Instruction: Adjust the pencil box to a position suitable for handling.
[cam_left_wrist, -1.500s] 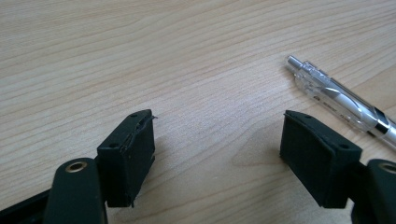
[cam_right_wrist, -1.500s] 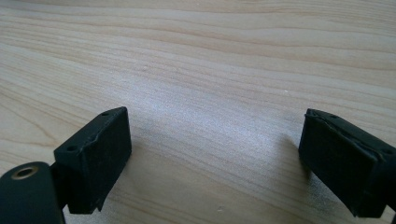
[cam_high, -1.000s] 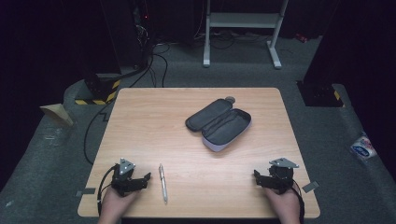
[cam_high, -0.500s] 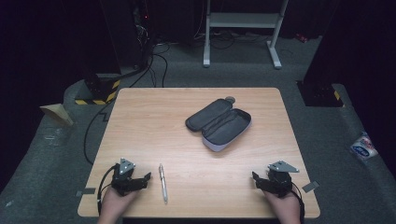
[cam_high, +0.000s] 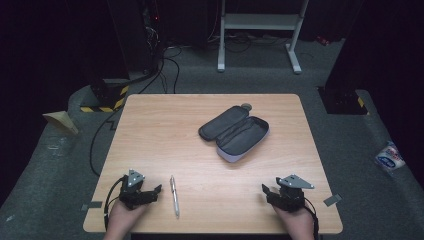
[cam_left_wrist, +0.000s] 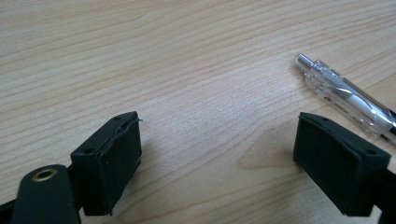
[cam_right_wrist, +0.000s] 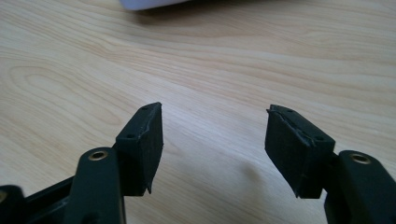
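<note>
- The work is at its very start: a pen lies flat on the counter, and nothing is grasped yet.
- The left hand-held gripper rests on the counter with its jaws released and nothing between them. The pen is just beside its right jaw, outside the gap, not touching as far as I can see.
- The right hand-held gripper is also empty. Its jaws have just been closing, but a clear gap remains between them, over bare wood.
- An open pencil case lies well ahead of both hand-held grippers, closer to the right one; its pale edge shows far in front of the right jaws.
- My judgement: the step in hand is the approach to the pen, probably to put it into the case.
- The next move calls for the left hand-held gripper to shift sideways toward its right until the pen's barrel is between the pads, then to close low to the counter, because the pen is thin and may roll away.
</note>
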